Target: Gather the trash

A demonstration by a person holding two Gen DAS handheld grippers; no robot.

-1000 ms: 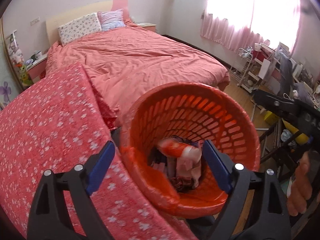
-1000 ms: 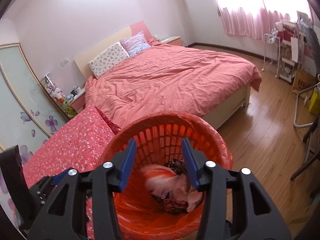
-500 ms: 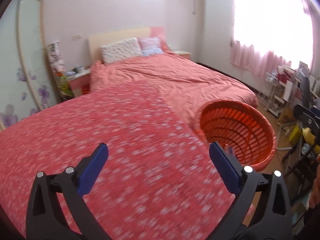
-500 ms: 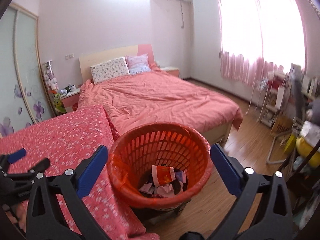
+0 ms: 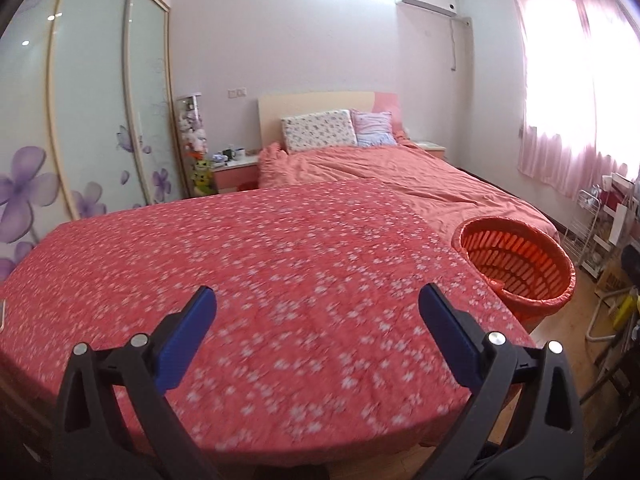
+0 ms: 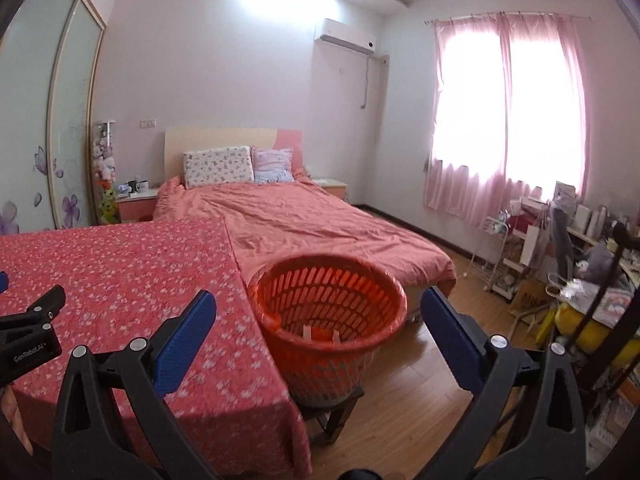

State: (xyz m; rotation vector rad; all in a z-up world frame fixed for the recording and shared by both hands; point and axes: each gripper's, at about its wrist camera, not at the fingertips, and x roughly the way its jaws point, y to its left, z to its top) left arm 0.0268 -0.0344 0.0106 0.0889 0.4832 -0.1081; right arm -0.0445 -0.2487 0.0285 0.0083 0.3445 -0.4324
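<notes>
Left gripper (image 5: pixel 316 308): jaws just opened wide, holding nothing, above red floral tablecloth (image 5: pixel 260 264). Right gripper (image 6: pixel 318 312): likewise, jaws just spread, empty. Orange slatted plastic basket (image 6: pixel 332 320): beside the table's right edge, on a stool.

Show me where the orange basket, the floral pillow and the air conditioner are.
orange basket (image 6: pixel 320 322): right wrist view, near rim.
floral pillow (image 6: pixel 218 167): right wrist view, front face.
air conditioner (image 6: pixel 345 36): right wrist view, casing front.

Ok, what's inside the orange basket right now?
Only the orange basket's slatted inner wall and an orange liner show. Its near rim hides the bottom, so any trash there can't be seen.
</notes>
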